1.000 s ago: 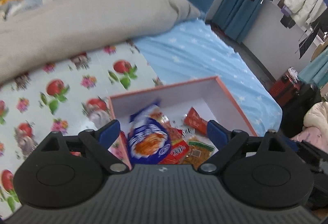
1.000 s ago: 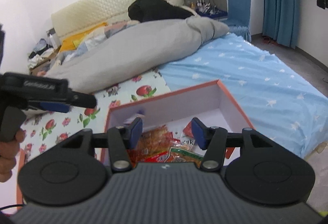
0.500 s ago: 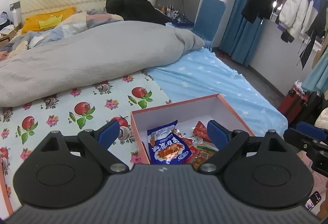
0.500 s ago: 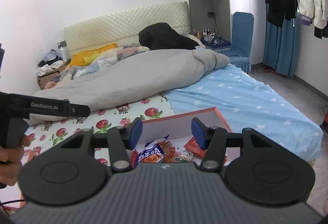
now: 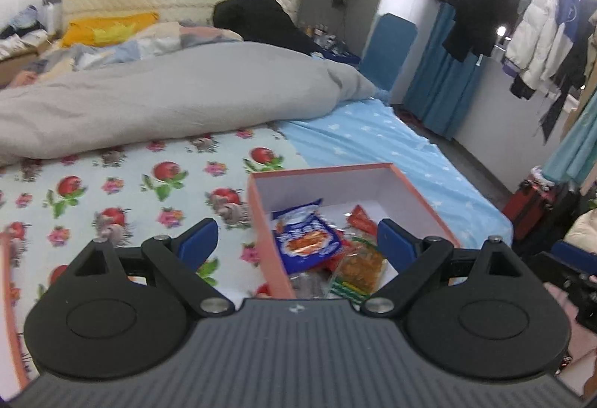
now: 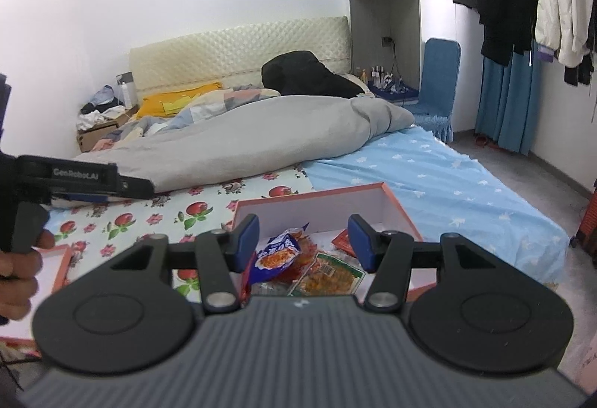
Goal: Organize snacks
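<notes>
Both tools hide the near end of the box (image 5: 410,191) of snacks (image 5: 306,240). Left tool (image 5: 297,240) and right tool (image 6: 304,240) gape, holding nothing.

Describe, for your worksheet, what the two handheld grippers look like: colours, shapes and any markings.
Each gripper, left gripper and right gripper, has a dark grey ribbed body, two round black discs, black linkage arms with silver pivot pins, and blue finger pads. Seen from the right wrist camera, the left unit's black side bar carries white "GenRobot.AI" lettering.
</notes>
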Tool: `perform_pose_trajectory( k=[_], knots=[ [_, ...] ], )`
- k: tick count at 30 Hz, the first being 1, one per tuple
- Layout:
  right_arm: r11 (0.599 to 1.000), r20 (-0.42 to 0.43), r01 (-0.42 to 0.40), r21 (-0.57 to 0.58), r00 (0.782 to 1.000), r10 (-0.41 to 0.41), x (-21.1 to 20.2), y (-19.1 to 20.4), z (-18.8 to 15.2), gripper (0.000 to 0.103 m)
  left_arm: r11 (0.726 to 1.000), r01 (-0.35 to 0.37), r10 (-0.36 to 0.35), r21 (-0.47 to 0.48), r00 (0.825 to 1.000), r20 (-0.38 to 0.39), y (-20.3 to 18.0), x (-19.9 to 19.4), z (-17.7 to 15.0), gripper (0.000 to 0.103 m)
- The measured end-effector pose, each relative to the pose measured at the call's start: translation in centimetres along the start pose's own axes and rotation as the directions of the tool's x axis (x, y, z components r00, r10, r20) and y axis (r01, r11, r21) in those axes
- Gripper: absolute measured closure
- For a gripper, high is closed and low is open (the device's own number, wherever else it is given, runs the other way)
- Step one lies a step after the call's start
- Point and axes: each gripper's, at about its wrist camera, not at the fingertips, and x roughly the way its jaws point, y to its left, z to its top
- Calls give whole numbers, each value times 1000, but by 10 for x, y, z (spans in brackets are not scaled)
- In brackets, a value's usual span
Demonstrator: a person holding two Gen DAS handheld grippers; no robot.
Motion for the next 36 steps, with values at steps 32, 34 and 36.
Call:
perform_pose_trajectory(
  k=[32,34,36],
  knots=[
    [1000,-65,-5,27,998,7,-2,11,-44,48,994,-79,80,79,997,1,-23,-31,-58,7],
    [1000,-64,-3,28,998,4,-2,11,-43,48,994,-78,78,79,997,2,-24,-31,-57,7],
    [1000,-63,-1,25,998,3,-2,11,-44,48,994,-78,78,82,997,2,-23,-31,-57,7]
  ],
)
